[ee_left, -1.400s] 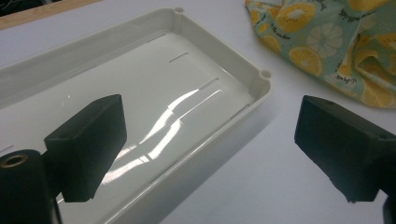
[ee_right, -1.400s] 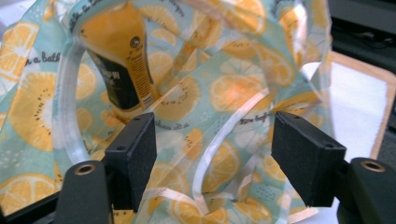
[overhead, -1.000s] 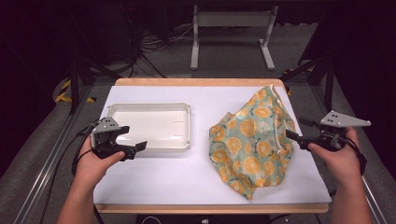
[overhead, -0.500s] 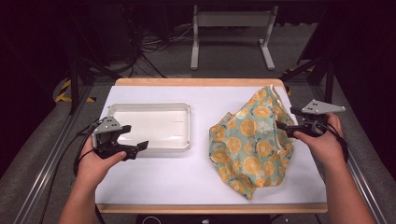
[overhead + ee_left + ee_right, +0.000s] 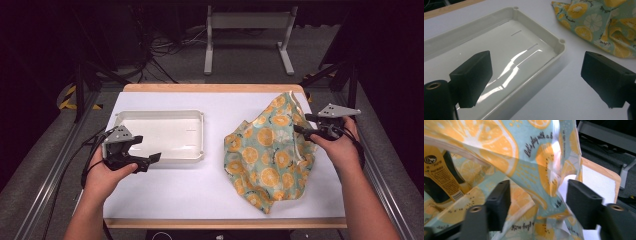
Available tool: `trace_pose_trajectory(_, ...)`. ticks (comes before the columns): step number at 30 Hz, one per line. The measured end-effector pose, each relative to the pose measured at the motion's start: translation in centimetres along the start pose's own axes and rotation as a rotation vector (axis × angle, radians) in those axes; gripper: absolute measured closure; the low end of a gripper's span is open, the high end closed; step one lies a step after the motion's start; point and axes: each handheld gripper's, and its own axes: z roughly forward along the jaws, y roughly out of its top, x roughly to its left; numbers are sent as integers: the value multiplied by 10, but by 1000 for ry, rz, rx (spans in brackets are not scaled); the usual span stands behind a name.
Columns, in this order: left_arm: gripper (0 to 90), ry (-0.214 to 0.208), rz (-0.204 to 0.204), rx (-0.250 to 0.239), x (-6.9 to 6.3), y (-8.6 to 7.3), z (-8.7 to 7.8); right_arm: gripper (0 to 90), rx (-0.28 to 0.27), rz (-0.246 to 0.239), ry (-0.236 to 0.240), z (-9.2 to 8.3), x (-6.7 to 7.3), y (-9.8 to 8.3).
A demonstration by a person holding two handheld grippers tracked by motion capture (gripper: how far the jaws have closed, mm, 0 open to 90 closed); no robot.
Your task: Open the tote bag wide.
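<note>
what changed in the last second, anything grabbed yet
The right gripper moved in from the table's right edge onto the orange-print bag. Its jaws have just been closing, with the bag's edge between them but not clamped yet. The left gripper, the white tray and the bag's place stayed the same.

**Room around the bench: dark, cluttered floor**

Bench (image 5: 170, 197) has a white top with a light wood edge showing along the far and near sides. Grey floor (image 5: 165, 62) beyond the far edge, loose black cables (image 5: 160, 47) piled behind the far left corner. A grey metal frame (image 5: 247, 37) on two feet stands past the far edge. Aluminium rails (image 5: 42, 187) run along both bench sides. Yellow-black hazard tape (image 5: 67, 97) on the floor at left. Background is unlit, near black.
</note>
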Motion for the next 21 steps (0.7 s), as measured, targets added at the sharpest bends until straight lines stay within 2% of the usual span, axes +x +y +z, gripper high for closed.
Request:
trace_pose_trajectory(1,108,0,0,0,0,0,0,432,0,0,0,0,0,0)
trace_pose_trajectory(2,108,1,3,-1,0,0,0,488,4,-4,-1,-1,0,0)
trace_pose_trajectory(4,108,3,0,-4,0,0,-1,621,3,-19,-14,-5,-1,0)
trace_pose_trajectory(5,108,3,-2,-8,0,0,-1,726,-1,-33,-16,-8,-1,0)
trace_pose_trajectory(7,108,5,0,-9,-1,1,0,828,-9,-55,-21,-14,1,2)
trace_pose_trajectory(13,109,-7,8,11,-4,0,6,895,-36,-87,-41,-27,4,12)
trace_pose_trajectory(16,109,-16,21,16,-7,1,10,900,-60,-88,-29,-35,6,20)
trace_pose_trajectory(21,109,-29,13,16,-10,1,12,900,-96,-93,-21,-48,9,30)
